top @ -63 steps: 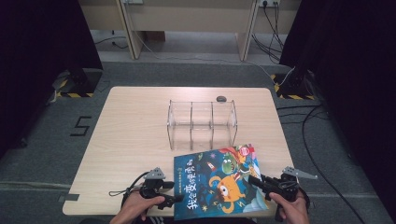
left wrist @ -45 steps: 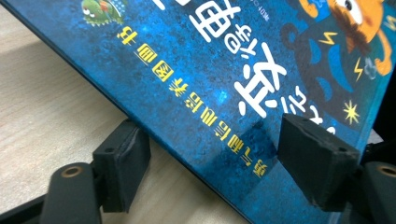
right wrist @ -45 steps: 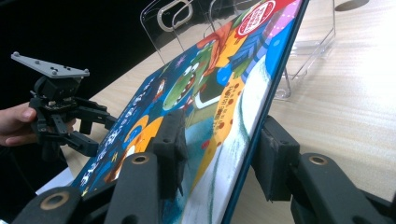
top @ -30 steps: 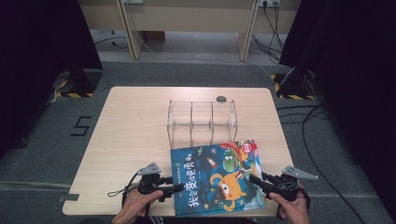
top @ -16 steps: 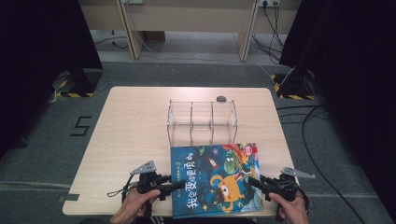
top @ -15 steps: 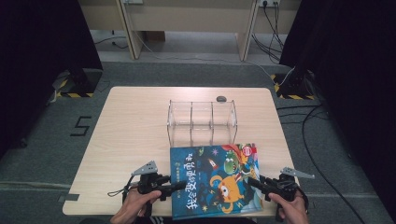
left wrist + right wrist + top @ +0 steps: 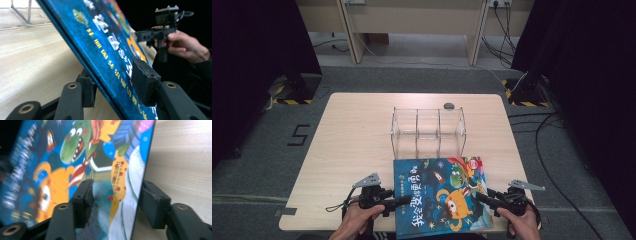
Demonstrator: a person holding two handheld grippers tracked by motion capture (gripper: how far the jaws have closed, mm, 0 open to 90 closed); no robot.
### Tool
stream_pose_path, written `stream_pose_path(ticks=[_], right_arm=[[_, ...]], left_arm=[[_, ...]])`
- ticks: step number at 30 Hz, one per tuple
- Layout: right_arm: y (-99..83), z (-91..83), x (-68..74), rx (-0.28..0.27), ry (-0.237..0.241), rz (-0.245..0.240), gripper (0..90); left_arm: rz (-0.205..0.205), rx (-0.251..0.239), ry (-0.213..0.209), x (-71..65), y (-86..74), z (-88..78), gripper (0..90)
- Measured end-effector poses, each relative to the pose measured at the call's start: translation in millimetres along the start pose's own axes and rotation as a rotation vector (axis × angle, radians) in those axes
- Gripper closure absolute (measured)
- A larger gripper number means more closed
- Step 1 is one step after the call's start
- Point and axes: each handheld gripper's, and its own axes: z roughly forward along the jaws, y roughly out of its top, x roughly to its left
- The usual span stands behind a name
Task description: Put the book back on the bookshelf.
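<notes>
Left tongs [image 7: 404,200] clamped on the spine-side edge of the picture book [image 7: 439,195], one pad above the cover, one beneath. Book sits at the near edge of the desk [image 7: 357,145], just in front of the clear divided organiser [image 7: 428,131], its left side tilted up off the wood. Right tongs [image 7: 482,197] straddle the book's right edge; jaws have just been opening, pads standing off the cover.

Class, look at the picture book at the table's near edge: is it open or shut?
Shut. The picture book shows its whole front cover in the high view, and the left gripper view shows its covers together along the edge.
</notes>
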Motion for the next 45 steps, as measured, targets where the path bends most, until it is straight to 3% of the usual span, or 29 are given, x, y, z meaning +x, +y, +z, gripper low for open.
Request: stream_pose_path(ticks=[2, 3, 6, 7, 14, 15, 17, 23, 24, 25, 27, 34, 36, 41, 42, 45], right_arm=[[-1.5, 2.3, -0.6, 0.023, -0.011, 0.016, 43.5], [-2.1, 2.5, -0.3, 0.052, -0.051, -0.045, 47.7], [-1.8, 3.8, 2.0, 0.073, -0.074, -0.075, 45.4], [-1.6, 4.6, 3.0, 0.07, -0.058, -0.078, 45.3], [2.1, 1.9, 15.4, 0.043, -0.083, -0.13, 40.2], [2.8, 0.6, 22.3, 0.026, -0.102, -0.162, 39.1], [2.4, -0.2, 26.6, 0.019, -0.106, -0.177, 38.7], [-6.0, -6.6, 56.6, -0.032, -0.11, -0.261, 36.3], [-10.8, -6.7, 67.1, -0.024, -0.102, -0.288, 35.5], [-10.8, -6.7, 67.1, -0.024, -0.102, -0.288, 35.5], [-18.3, -4.8, 80.9, -0.015, -0.084, -0.307, 33.7], [-30.7, -2.8, 102.8, 0.015, -0.06, -0.359, 27.5], [-38.2, -3.5, 111.7, 0.025, -0.056, -0.397, 25.4], [-48.2, -1.6, 126.8, 0.017, -0.033, -0.433, 23.1], [-48.2, -1.6, 126.8, 0.017, -0.033, -0.433, 23.1], [-51.8, 7.4, 136.4, 0.023, -0.079, -0.502, 23.3]], left_arm=[[-0.013, -0.009, -0.005, 0.0, -0.1, -0.3, 55.8], [-0.048, -0.032, -0.01, -1.0, 0.5, -0.8, 55.8], [-0.046, -0.027, -0.007, -0.3, 0.4, -0.9, 55.7], [-0.046, -0.027, -0.007, -0.4, 0.6, -0.9, 55.6], [-0.044, -0.03, 0.009, -3.0, 1.3, -1.1, 55.0], [-0.043, -0.032, 0.012, -3.9, 1.2, -1.3, 55.0], [-0.043, -0.033, 0.013, -4.3, 1.5, -1.3, 54.9], [-0.03, -0.037, 0.037, -8.9, 3.4, -2.0, 54.4], [-0.026, -0.041, 0.042, -9.5, 4.0, -1.7, 53.9], [-0.023, -0.043, 0.049, -10.2, 4.5, -1.7, 53.9], [-0.015, -0.051, 0.061, -10.9, 5.9, -1.2, 53.5], [-0.016, -0.056, 0.074, -10.2, 8.9, 0.8, 53.5], [-0.01, -0.068, 0.09, -11.6, 10.7, 2.4, 53.4], [-0.01, -0.077, 0.105, -13.4, 12.9, 4.2, 53.5], [-0.01, -0.077, 0.105, -13.4, 12.9, 4.2, 53.5], [-0.006, -0.087, 0.123, -16.8, 13.3, 4.4, 53.6]])
